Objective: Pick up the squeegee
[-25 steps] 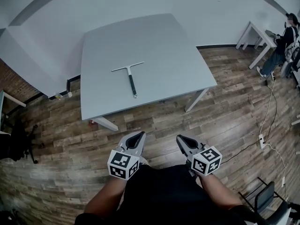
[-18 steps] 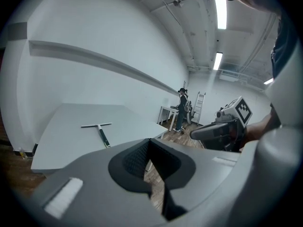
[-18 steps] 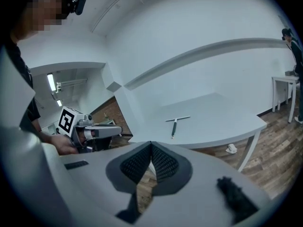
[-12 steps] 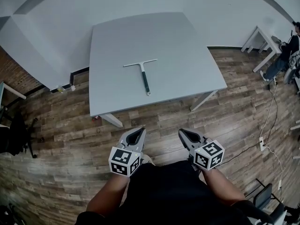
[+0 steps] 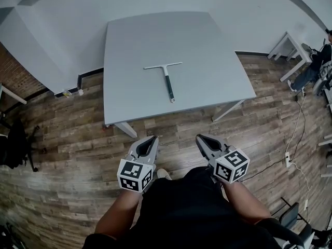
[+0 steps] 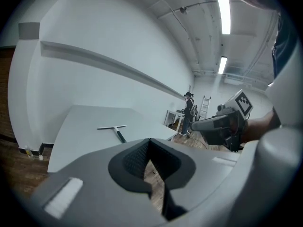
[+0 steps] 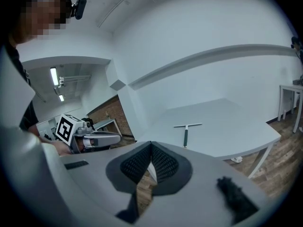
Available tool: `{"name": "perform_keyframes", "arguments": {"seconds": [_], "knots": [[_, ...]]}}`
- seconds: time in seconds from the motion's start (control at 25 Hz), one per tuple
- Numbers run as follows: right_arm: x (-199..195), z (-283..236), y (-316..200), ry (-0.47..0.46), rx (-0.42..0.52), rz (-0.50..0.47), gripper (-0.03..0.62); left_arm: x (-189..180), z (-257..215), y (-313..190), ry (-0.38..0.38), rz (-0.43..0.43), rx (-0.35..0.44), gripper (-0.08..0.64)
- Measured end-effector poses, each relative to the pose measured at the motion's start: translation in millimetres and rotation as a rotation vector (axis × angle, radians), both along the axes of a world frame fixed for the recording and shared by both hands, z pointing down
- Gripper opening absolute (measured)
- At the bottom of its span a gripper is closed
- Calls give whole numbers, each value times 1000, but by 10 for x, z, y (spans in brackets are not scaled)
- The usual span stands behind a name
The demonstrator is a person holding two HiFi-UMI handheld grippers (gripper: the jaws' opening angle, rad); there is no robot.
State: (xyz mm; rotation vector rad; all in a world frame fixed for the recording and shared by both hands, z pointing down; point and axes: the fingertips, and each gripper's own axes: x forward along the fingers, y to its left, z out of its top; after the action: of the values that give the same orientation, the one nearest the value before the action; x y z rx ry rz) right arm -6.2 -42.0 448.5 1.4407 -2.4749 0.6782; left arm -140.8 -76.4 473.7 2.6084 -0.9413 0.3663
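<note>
We are holding both claws out in front of our body, on the near side of the tabletop (image 5: 207, 45) and well apart from it, above the wooden floor (image 5: 62, 139). The left claw (image 5: 150, 139) is pressing its jaws together, with the dark ribbed pads meeting at the tip and nothing between them. The right claw (image 5: 201, 138) is likewise pressing its jaws together and is gripping nothing. Both claws are pointing toward the near edge of the tabletop, side by side, with a gap between them. The marker cubes (image 5: 135, 175) are sitting at their rear ends, close to our hands.

The squeegee (image 5: 166, 79) is lying flat on the tabletop, roughly at its middle and a little toward the near edge. Its pale blade is running across, toward the far edge of the tabletop, and its dark handle is pointing back toward the near edge, forming a T. Neither claw is touching it.

Beyond the right corner of the tabletop, a small white table (image 5: 288, 40) is standing by the wall, and a person (image 5: 317, 58) is sitting just beside it.
</note>
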Motion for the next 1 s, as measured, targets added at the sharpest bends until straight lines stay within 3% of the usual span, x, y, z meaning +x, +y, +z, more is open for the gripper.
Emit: {"name": "perform_keyframes", "arguments": {"seconds": [0.48, 1.0], "knots": [[-76, 80, -192, 8, -11, 7, 5, -311, 107, 17, 7, -50, -21, 8], [-225, 228, -606, 71, -6, -96, 5, -443, 169, -136, -1, -124, -29, 8]]}}
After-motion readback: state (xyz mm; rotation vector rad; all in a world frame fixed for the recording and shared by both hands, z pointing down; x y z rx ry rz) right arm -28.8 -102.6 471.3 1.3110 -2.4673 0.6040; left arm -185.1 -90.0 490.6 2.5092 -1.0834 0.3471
